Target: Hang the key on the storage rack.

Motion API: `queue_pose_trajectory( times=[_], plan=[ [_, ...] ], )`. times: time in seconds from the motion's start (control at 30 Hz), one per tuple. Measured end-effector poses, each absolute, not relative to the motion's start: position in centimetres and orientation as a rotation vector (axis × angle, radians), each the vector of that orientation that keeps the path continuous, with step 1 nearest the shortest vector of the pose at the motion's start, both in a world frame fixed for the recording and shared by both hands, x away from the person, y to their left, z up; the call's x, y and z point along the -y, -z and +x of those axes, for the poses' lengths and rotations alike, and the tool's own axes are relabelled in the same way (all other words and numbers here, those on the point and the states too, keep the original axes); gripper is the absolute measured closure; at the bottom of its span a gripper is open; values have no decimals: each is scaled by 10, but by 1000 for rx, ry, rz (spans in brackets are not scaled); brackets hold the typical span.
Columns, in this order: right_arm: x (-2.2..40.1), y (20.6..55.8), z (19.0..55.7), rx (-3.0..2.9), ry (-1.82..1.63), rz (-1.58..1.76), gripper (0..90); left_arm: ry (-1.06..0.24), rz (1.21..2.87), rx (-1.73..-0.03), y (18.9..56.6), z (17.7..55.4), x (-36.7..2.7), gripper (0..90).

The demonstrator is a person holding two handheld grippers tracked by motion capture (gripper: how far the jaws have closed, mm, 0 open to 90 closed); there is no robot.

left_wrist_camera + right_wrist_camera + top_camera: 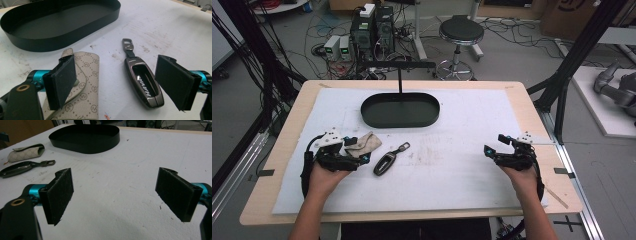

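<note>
— Beside the pouch, flat on the white mat: car key fob, between wide-open jaws of left gripper, untouched.
— Hard, glossy, likely slippery; best pinched across the long sides, not the ring.
— Right gripper?
— Gaping too, empty, well apart.

Even, soft indoor light with faint shadows; all three views slightly blurry, the near jaws softest

Beige pouch with brown monogram lattice. Dark glossy grey key fob, white lettering. Black oval tray. White mat, brownish smudges. Black fingers, teal fittings. Light wood table edge.
</note>
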State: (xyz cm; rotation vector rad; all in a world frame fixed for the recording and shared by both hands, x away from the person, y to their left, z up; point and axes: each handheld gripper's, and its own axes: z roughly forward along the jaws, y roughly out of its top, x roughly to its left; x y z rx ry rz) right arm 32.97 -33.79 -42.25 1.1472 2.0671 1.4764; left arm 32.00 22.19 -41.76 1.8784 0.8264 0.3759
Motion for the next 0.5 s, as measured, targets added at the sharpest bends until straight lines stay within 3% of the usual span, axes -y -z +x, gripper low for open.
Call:
queue_pose_trajectory(
  times=[0.5],
  plan=[
    [332, 424, 326, -2097, -1399, 1110, 154, -360, 1890, -816, 419, 323, -212, 175]
  ],
)
